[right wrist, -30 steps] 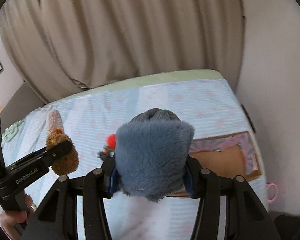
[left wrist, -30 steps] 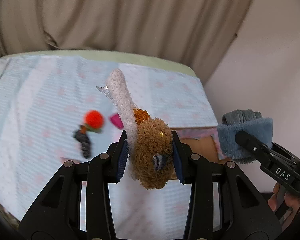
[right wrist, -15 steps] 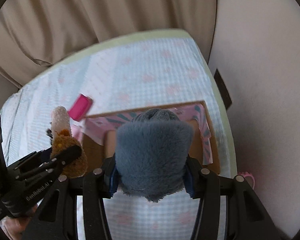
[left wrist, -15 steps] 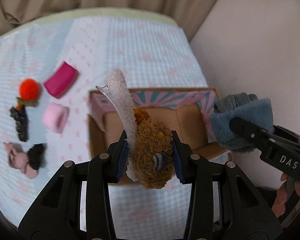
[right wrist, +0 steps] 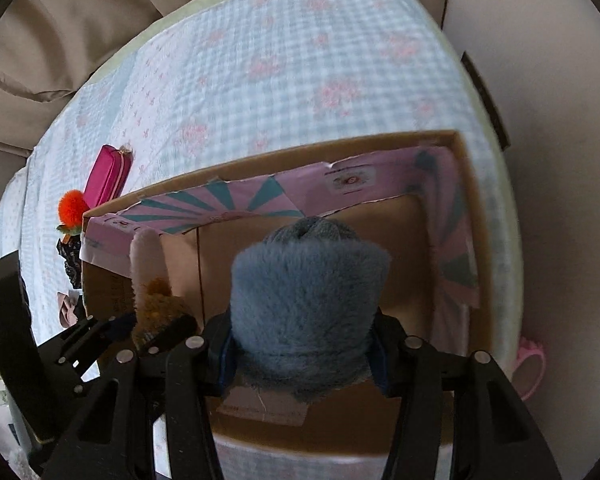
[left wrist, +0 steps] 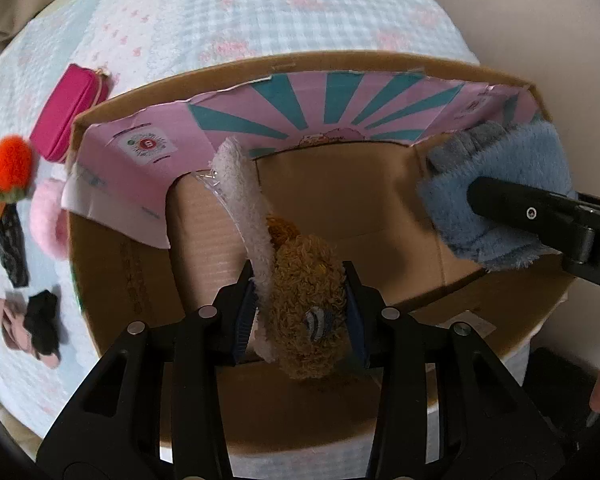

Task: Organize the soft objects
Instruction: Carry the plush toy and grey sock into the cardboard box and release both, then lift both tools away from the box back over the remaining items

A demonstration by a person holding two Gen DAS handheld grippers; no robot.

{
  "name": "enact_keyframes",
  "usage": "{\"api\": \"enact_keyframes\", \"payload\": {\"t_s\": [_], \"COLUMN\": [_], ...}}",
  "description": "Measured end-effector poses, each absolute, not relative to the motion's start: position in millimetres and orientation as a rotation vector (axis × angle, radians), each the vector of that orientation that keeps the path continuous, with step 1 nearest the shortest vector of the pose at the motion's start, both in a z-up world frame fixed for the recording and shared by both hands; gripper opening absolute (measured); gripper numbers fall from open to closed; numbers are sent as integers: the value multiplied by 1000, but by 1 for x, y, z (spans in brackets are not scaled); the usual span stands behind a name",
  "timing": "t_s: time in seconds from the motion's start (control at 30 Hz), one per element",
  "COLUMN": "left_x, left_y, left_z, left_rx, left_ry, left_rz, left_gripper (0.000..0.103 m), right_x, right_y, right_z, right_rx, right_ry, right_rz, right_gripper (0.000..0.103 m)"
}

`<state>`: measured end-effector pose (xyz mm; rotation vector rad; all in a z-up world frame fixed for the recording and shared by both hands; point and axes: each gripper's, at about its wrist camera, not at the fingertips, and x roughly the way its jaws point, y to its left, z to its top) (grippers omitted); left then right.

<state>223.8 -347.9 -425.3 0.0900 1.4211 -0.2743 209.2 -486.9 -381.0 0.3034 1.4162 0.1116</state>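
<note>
- Brown plush toy [left wrist: 306, 308], with a long white fuzzy part [left wrist: 244, 200] sticking up from it, is clamped in the left gripper [left wrist: 300, 320] over the open cardboard box [left wrist: 120, 272].
- Blue-grey fluffy item [right wrist: 306, 304] is gripped between the jaws of the right gripper [right wrist: 302, 354], also above the box, right of the plush.
- Left of the box, on the checked bedspread [left wrist: 260, 4], lie a magenta pouch [left wrist: 70, 112], an orange pompom [left wrist: 11, 164], a pink fluffy piece [left wrist: 50, 216] and dark hair ties [left wrist: 40, 320].

Pink object [right wrist: 531, 364] beyond cardboard box [right wrist: 466, 216], mostly hidden, unidentifiable.
</note>
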Motion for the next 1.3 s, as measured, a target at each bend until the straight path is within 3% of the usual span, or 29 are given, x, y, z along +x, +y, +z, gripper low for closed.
{"api": "enact_keyframes", "payload": {"t_s": [0.1, 0.13, 0.17, 0.2, 0.23, 0.27, 0.83, 1.3], "left_x": [227, 228, 230, 230, 228, 226, 196, 145], "left_y": [-350, -352, -353, -355, -357, -357, -341, -316], "left_z": [-426, -422, -421, -418, -416, -413, -357, -222], "left_rx": [119, 148, 166, 201, 227, 251, 186, 123], "left_ry": [1425, 1409, 1399, 1390, 1381, 1362, 1313, 1088], "left_rz": [-279, -277, -284, -286, -280, -285, -316, -343], "left_gripper": [42, 60, 98, 102, 103, 103, 103, 103], "right_x": [213, 215, 216, 218, 220, 221, 193, 128], "right_y": [-485, -486, -485, -484, -483, -483, -491, -476], "right_z": [-389, -391, -393, -396, -399, -401, -363, -212], "right_rx": [350, 365, 379, 386, 389, 399, 390, 296], "right_ry": [1429, 1433, 1433, 1440, 1457, 1466, 1429, 1142], "right_rz": [129, 135, 144, 151, 154, 162, 85, 38], "right_gripper": [51, 55, 63, 71, 91, 101, 102, 102]}}
